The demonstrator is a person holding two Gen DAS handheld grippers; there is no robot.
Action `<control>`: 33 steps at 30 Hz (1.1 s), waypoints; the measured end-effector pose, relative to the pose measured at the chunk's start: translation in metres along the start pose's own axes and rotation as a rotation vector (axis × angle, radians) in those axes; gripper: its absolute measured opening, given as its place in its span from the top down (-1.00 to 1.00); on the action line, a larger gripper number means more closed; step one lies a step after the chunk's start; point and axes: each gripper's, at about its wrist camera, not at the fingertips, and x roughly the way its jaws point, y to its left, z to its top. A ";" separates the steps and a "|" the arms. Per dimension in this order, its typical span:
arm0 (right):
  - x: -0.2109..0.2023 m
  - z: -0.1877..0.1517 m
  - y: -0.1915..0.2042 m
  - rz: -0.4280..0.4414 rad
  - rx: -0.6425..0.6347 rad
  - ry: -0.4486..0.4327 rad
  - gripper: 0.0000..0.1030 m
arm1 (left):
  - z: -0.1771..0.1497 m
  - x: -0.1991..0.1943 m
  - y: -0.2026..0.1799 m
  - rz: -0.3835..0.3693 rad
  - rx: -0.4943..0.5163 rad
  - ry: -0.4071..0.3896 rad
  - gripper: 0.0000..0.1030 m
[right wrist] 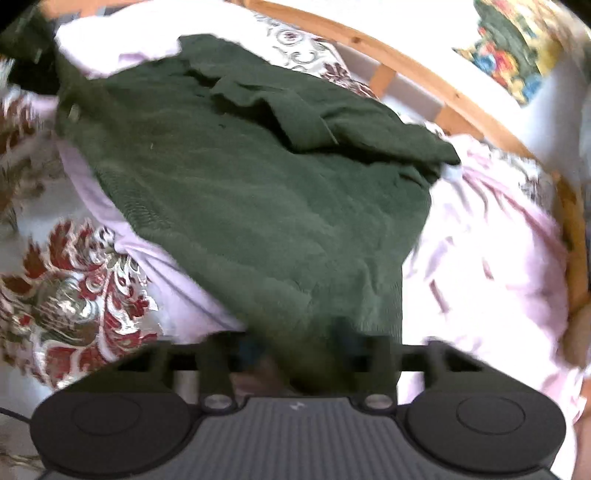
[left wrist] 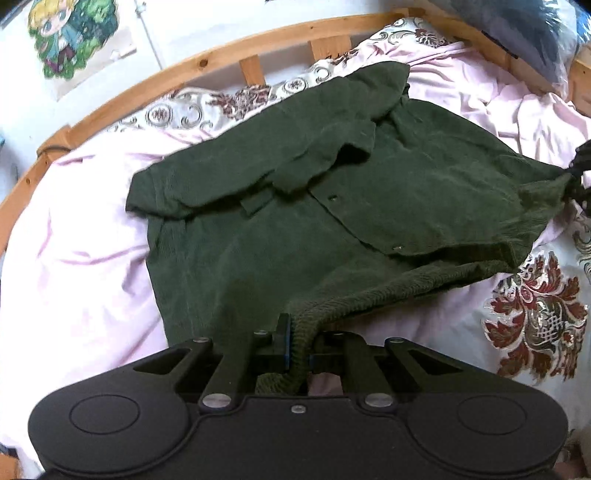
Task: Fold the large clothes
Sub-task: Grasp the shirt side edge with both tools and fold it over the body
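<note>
Wooden-framed bed (left wrist: 207, 62) under pink sheet (left wrist: 81, 236), floral cover (left wrist: 532, 314), dark green garment (left wrist: 295, 221) on top.

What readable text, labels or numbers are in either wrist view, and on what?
None readable in either view.
Cartoon poster on the wall: picture only, no lettering visible.
Small pale mark on the right claw housing: too blurred to read.
Green corduroy shirt, held by the left claw: snaps only, no tag or print showing.
Floral bedcover: pattern only.

Matte black tool (left wrist: 297, 350), round-lobed, silver screws.
</note>
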 end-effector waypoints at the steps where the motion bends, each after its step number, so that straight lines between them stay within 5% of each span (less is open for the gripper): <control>1: -0.003 0.001 -0.005 0.011 0.033 -0.009 0.73 | 0.002 0.000 0.001 -0.003 -0.005 0.004 0.85; 10: 0.004 0.089 -0.075 0.042 0.147 -0.164 0.87 | 0.083 0.010 0.035 0.040 -0.029 -0.019 0.87; 14: 0.038 0.145 -0.106 0.020 0.137 -0.165 0.87 | 0.132 0.047 0.078 0.045 -0.097 -0.017 0.87; 18: 0.092 0.196 -0.126 -0.009 0.130 -0.148 0.88 | 0.167 0.095 0.111 0.068 -0.035 -0.025 0.87; 21: 0.134 0.219 -0.133 -0.029 0.092 -0.115 0.88 | 0.184 0.139 0.130 0.066 0.006 0.010 0.86; 26: 0.184 0.237 -0.140 -0.041 0.090 -0.076 0.88 | 0.194 0.196 0.160 -0.025 -0.102 0.075 0.85; 31: 0.194 0.232 -0.141 -0.058 0.079 -0.087 0.79 | 0.177 0.202 0.169 -0.072 -0.100 0.037 0.55; 33: 0.191 0.227 -0.141 -0.059 0.088 -0.112 0.71 | 0.171 0.192 0.177 -0.091 -0.111 0.001 0.16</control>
